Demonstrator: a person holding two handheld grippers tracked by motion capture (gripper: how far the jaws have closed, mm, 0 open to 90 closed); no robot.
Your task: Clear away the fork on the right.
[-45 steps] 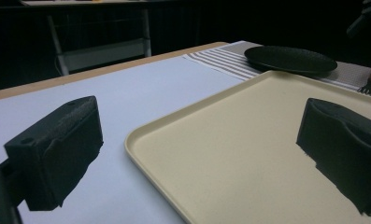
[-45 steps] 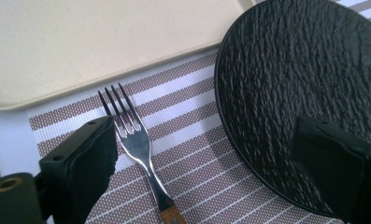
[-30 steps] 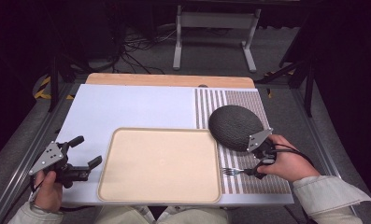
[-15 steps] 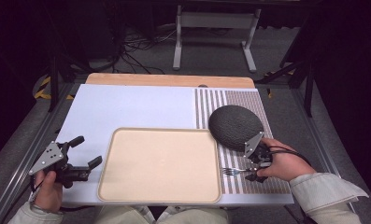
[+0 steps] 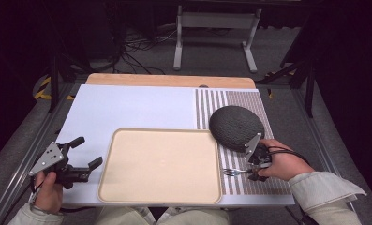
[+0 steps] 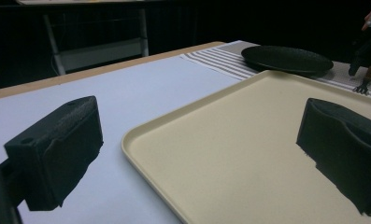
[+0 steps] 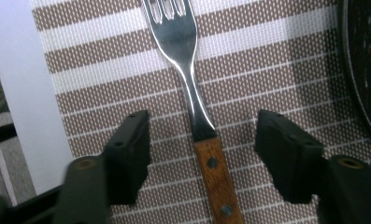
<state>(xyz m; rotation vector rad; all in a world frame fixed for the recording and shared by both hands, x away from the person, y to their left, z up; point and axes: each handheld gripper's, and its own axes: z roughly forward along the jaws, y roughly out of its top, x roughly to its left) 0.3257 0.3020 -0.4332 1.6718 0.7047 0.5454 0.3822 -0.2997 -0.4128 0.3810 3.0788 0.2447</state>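
A fork (image 5: 230,172) with a wooden handle lies on the striped placemat (image 5: 221,101), tines pointing toward the tray. My right gripper (image 5: 255,171) is low over its handle. In the right gripper view the fork (image 7: 192,93) lies between the two jaws of the right gripper (image 7: 203,140). The jaws have just been closing, and a gap remains on each side of the handle. My left gripper (image 5: 87,151) is held open beside the tray's left edge, nothing between the jaws of the left gripper (image 6: 197,144).
An empty beige tray (image 5: 160,164) sits at the front centre, seen close in the left gripper view (image 6: 248,140). A dark round plate (image 5: 235,127) lies on the placemat just behind the right hand. The white mat (image 5: 127,108) spreads behind the tray.
The right hand has shifted slightly toward the fork and lower over its handle. The left hand and its gripper have stayed put.
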